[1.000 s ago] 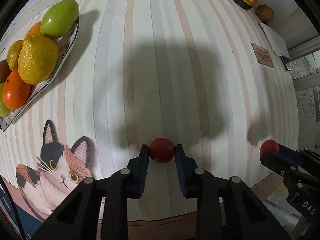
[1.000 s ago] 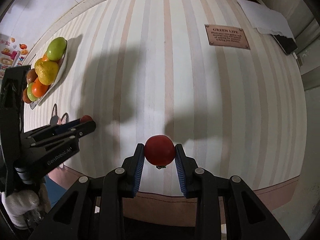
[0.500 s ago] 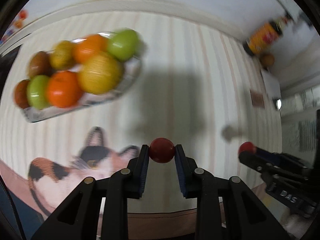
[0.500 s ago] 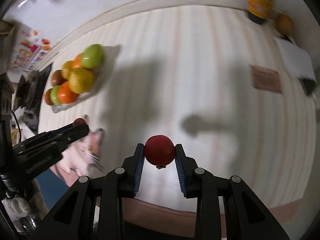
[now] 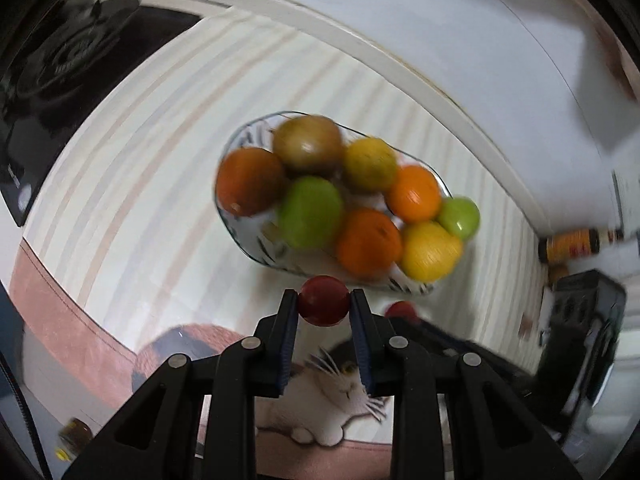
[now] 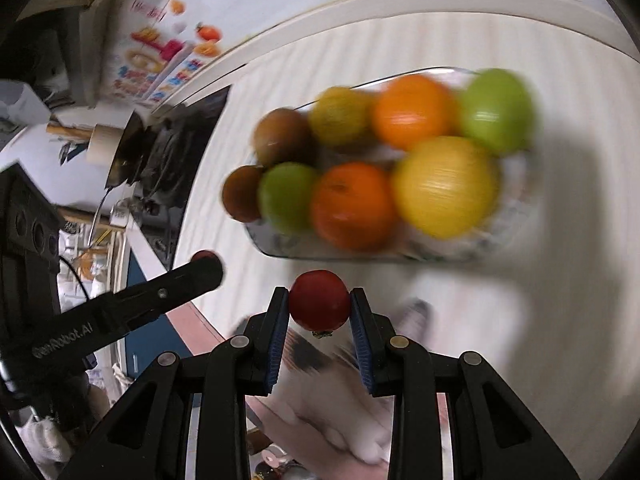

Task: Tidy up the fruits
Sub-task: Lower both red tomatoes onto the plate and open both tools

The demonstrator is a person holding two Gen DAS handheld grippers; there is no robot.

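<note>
- Left hand-held gripper (image 5: 323, 307): clenched on a small red tomato (image 5: 324, 301), pinched between the blue pads at the fingertips and held above the striped table (image 5: 120, 200).
- Right hand-held gripper (image 6: 319, 307): grasping a second red tomato (image 6: 319, 306), its green calyx pointing down, also clear of the table.
- Fruit dish (image 5: 256, 250): a clear patterned dish just ahead of both fingertip pairs. In the left wrist view the near rim lies just beyond the tomato; in the right wrist view the rim (image 6: 272, 250) sits a little ahead of the held fruit.
- Dish contents (blurred by motion): two brown fruits, one being (image 5: 249, 182), two oranges (image 5: 368, 242), two green fruits (image 5: 310, 212), two yellow citrus (image 5: 431, 251).
- Cross views: the right gripper's tomato tip shows just right of the left gripper in the left wrist view (image 5: 401, 310); the left gripper's finger shows at the left of the right wrist view (image 6: 188, 278).
- Surroundings: cat picture on the table cover (image 5: 340, 392), black stove (image 5: 68, 56), sauce bottle (image 5: 568, 245).
- Change from one second ago: the dish was then far off at the left edge of both views and the open striped table filled the centre; now both grippers have swung round to face the dish at close range, each grip unchanged.
</note>
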